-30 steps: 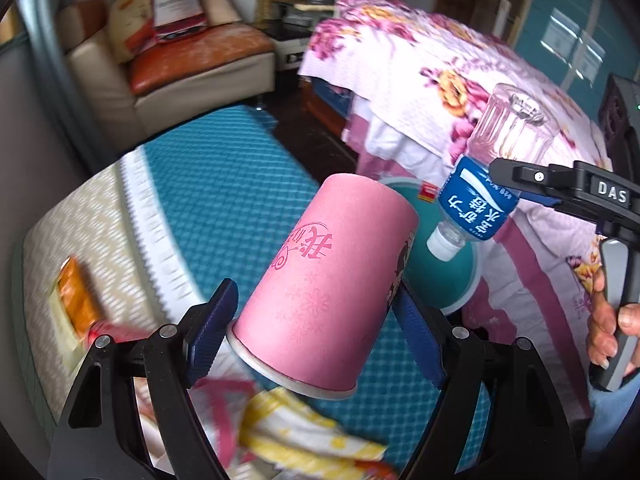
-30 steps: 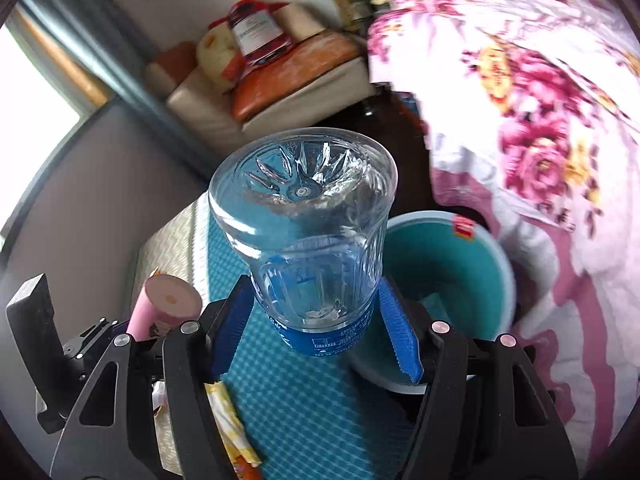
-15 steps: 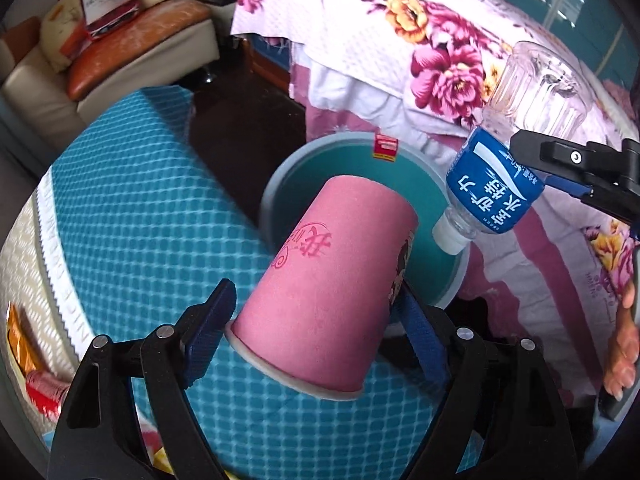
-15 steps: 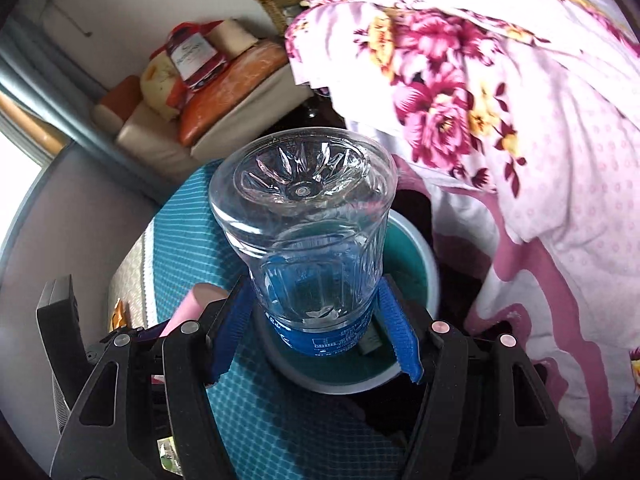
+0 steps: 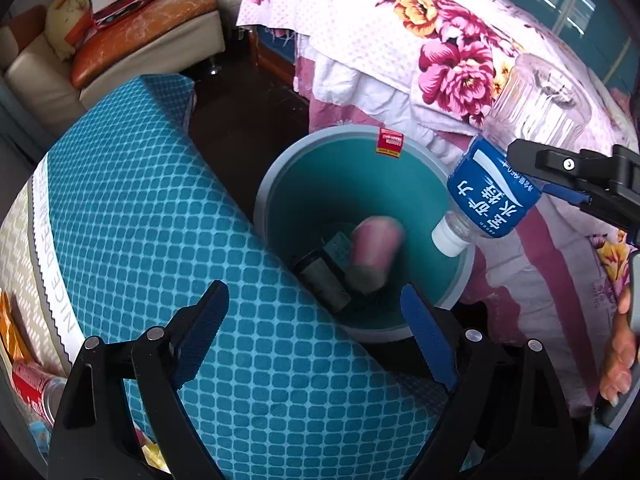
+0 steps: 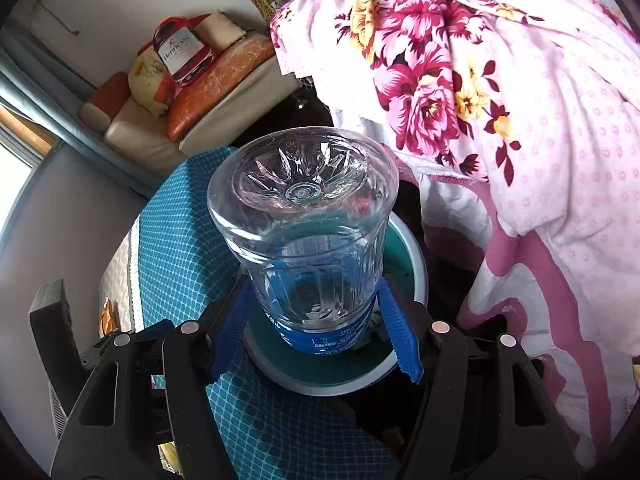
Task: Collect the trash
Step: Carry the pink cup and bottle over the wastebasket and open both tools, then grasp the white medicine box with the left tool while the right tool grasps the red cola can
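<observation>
The pink paper cup point(image 5: 374, 246), blurred, lies inside the round teal plastic bin point(image 5: 460, 280), clear of the left gripper point(image 5: 316, 334), whose blue-padded jaws are opening with nothing between them; the cup sits toward twelve o'clock from the gap between the fingertips, beside a dark boxy piece of trash point(image 5: 320, 280) on the bin's floor. The left gripper points steeply down, its tips over the near rim of the bin and the edge of the blue quilted mattress point(image 5: 132, 208). The clear plastic water bottle with a blue label point(image 6: 308, 232) is clamped at its label band between the pads of the right gripper point(image 6: 314, 330), its base toward the camera and its white cap point(image 5: 448, 240) down. In the left wrist view the bottle hangs tilted at about two o'clock from the cup, its cap over the bin's right rim. A person's hand point(image 5: 622, 356) grips the right gripper's handle at the four o'clock edge of that view. A floral pink-and-white bedspread point(image 6: 520, 120) drapes beside the bin, and a red can point(image 5: 32, 384) lies at eight o'clock on the mattress.
</observation>
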